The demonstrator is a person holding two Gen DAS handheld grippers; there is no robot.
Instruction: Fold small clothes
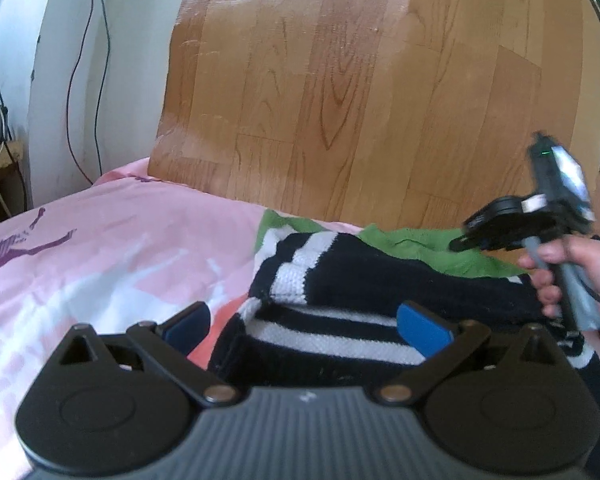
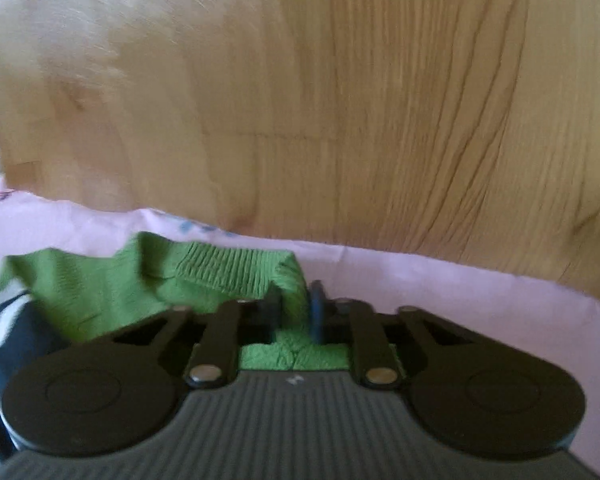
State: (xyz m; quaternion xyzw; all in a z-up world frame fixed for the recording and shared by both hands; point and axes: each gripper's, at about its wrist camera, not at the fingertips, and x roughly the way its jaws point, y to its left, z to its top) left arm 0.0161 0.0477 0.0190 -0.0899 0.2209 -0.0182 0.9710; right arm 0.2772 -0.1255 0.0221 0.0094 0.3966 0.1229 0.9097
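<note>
Bedsheet: The pink sheet (image 1: 112,248) with its purple print spreads across the left of my left wrist view, and I am using it as the folding surface because it lies flat beside the wooden floor (image 1: 340,100).

Left gripper: My left gripper (image 1: 304,326) hangs over the near edge of the clothes with its blue pads (image 1: 422,326) spread wide and nothing between them; I judge it is placed there to take the near hem once the far side is raised.

Striped sweater: The navy knit with white stripes (image 1: 360,276) lies rumpled on the sheet, just ahead of my open left fingers, one banded part doubled over the rest. It looks thick and soft, likely to slump, not hold a crease.

Green garment: The green knit (image 2: 100,292) lies at the far side of the pile, beside and partly under the striped sweater, near the bed's edge. Its ribbed band (image 2: 228,268) is bunched and stands up in a ridge.

Right gripper: My right gripper (image 2: 294,306) has its fingers drawn close on a pinch of the green knit, cloth filling the narrow gap. I read this as a grip for lifting that edge over.

Right hand: From the left wrist view, my right hand (image 1: 564,276) is wrapped around the gripper handle above the green cloth.
</note>
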